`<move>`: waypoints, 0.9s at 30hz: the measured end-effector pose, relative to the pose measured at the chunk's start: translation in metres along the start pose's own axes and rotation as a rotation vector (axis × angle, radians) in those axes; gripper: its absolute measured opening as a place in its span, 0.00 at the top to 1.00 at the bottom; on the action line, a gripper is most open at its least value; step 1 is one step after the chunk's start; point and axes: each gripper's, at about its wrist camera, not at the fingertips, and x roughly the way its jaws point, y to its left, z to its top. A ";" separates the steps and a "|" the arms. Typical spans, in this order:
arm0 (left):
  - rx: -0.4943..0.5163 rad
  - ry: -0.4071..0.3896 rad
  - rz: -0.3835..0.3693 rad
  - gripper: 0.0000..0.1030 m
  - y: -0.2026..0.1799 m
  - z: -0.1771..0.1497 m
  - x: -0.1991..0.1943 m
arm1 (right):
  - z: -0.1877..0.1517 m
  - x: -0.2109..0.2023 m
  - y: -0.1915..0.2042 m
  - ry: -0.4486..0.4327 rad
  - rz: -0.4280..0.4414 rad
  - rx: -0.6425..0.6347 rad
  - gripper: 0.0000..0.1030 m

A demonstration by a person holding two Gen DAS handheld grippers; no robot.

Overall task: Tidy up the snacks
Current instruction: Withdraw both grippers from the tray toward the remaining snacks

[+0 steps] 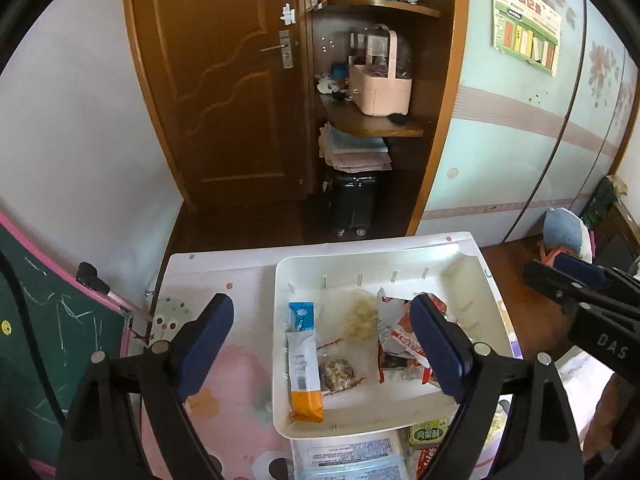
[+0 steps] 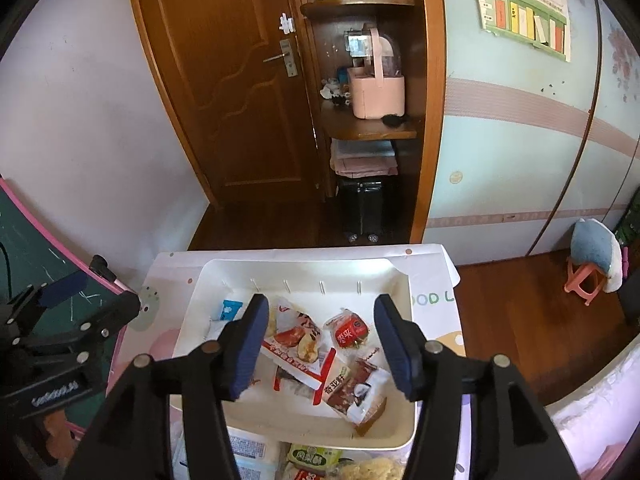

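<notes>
A white tray [image 1: 280,408] is seen resting on a small table covered with a pink patterned cloth [image 1: 236,380], and the snacks are gathered inside it. In the left wrist view, a long blue, white and orange packet [image 1: 306,364] lies along the tray's nine o'clock wall, with a clear packet of mixed nuts [image 1: 338,372] just beside it toward three o'clock and a pale yellowish snack [image 1: 360,316] toward twelve o'clock. A crumpled red and white wrapper [image 1: 394,340] lies toward the tray's three o'clock side, partly hidden behind a finger. The left gripper [image 1: 324,350] is held above the tray with its jaws spread wide; nothing is pinched between them. In the right wrist view, the right gripper [image 2: 324,346] is likewise held over the tray with its jaws apart and nothing gripped; below the gap lie the red and white wrapper [image 2: 298,340], a small red packet [image 2: 350,328] toward one o'clock and a brown and white packet [image 2: 356,390] toward five o'clock. At six o'clock, outside the tray, a green-labelled packet [image 2: 310,458] and further packets are seen on the table. A brown wooden door [image 1: 224,80] stands beyond at twelve o'clock.
</notes>
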 end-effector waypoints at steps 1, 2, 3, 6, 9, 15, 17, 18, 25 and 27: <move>-0.005 -0.004 0.002 0.13 0.002 -0.001 -0.002 | 0.000 -0.001 -0.001 -0.002 0.004 0.003 0.46; -0.008 -0.007 0.005 0.13 0.003 -0.002 -0.004 | 0.000 -0.002 -0.002 -0.004 0.006 0.005 0.46; -0.010 -0.009 0.006 0.13 0.003 -0.003 -0.006 | 0.001 -0.002 -0.003 -0.004 0.006 0.007 0.46; -0.013 -0.020 0.010 0.13 0.003 -0.006 -0.015 | 0.001 -0.005 -0.005 0.001 0.006 0.014 0.46; -0.010 -0.035 0.014 0.13 0.004 -0.008 -0.024 | -0.001 -0.011 -0.008 0.000 0.014 0.027 0.46; -0.018 -0.056 0.012 0.13 0.005 -0.015 -0.047 | -0.007 -0.031 -0.008 -0.019 0.018 0.027 0.46; -0.023 -0.065 0.013 0.13 0.006 -0.017 -0.056 | -0.010 -0.039 -0.007 -0.027 0.019 0.022 0.46; -0.025 -0.069 0.014 0.13 0.006 -0.019 -0.061 | -0.012 -0.043 -0.007 -0.031 0.019 0.020 0.46; -0.028 -0.098 0.013 0.11 0.004 -0.038 -0.097 | -0.028 -0.075 -0.004 -0.056 0.016 0.000 0.46; -0.028 -0.103 0.012 0.11 0.003 -0.044 -0.107 | -0.035 -0.084 -0.003 -0.063 0.015 -0.004 0.46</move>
